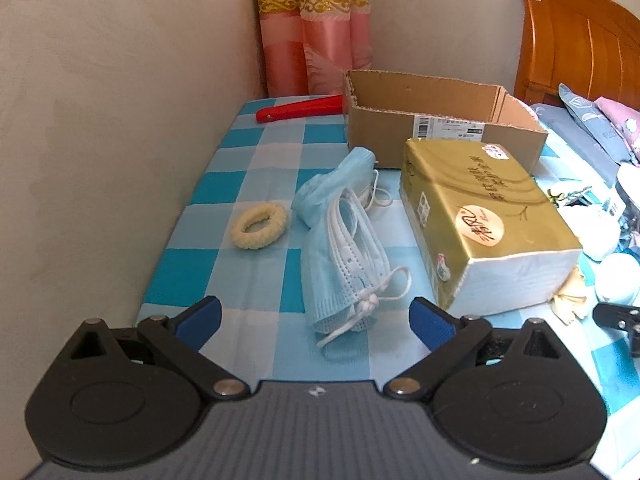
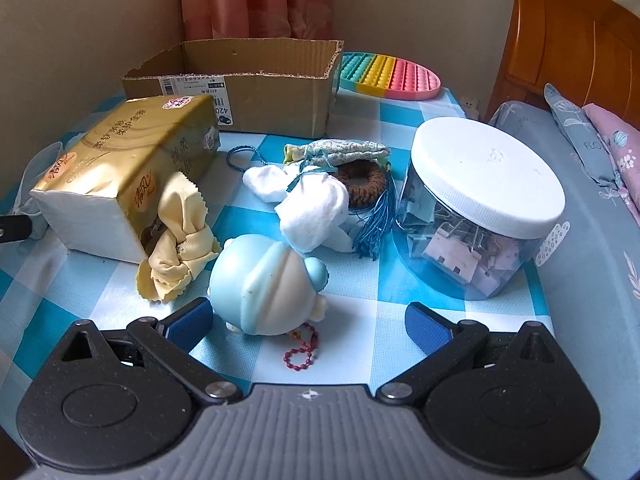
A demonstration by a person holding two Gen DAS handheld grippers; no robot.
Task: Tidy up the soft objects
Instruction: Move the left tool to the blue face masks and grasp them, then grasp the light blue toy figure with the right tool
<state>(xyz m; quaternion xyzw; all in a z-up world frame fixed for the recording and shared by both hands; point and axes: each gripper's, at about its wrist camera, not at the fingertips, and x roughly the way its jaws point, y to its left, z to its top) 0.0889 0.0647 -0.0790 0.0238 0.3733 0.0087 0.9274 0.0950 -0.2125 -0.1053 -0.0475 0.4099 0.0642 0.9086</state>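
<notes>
Both tools gape — left tool [image 1: 316, 318] before pleated masks [image 1: 344, 248], right tool [image 2: 308, 320] around a glossy round toy [image 2: 264, 284].

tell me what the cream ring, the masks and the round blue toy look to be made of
Cream ring: likely plush or chenille fabric, matte, nubby ribbed pile.
Masks: thin nonwoven fabric, matte, pleated with white elastic loops.
Round blue toy: smooth and slightly glossy; squishy foam or hard plastic, the look leaves it open.

Tissue pack [image 1: 480, 216] and jar [image 2: 480, 200] seemingly flank open cloth [image 2: 360, 320].
</notes>
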